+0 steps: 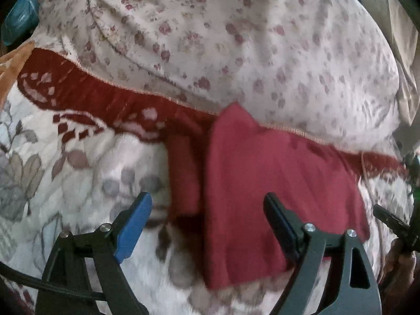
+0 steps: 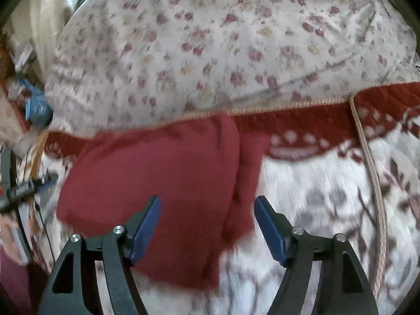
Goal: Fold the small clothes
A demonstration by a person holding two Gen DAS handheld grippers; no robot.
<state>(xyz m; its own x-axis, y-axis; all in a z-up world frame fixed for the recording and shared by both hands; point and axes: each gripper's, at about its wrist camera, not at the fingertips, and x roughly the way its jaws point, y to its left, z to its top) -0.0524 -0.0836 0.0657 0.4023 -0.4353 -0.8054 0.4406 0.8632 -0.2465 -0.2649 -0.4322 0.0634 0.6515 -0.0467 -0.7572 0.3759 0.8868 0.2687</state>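
A dark red garment (image 1: 262, 189) lies folded on the white leaf-patterned blanket (image 1: 78, 183); a narrower flap of it sticks out on its left side. My left gripper (image 1: 207, 204) hovers above the garment's left part with its blue-padded jaws wide apart and nothing pinched. In the right wrist view the same red garment (image 2: 157, 183) lies under my right gripper (image 2: 207, 207), whose jaws also stand open over the cloth, with the flap on the right. The tip of the other gripper (image 1: 388, 218) shows at the right edge of the left view.
A floral quilt (image 1: 236, 39) with small red flowers is heaped behind the garment. The blanket's dark red border (image 1: 78, 89) with beige trim runs across beneath it. A beige cord (image 2: 372, 173) lies on the blanket at right. Blue items (image 2: 36, 107) sit at far left.
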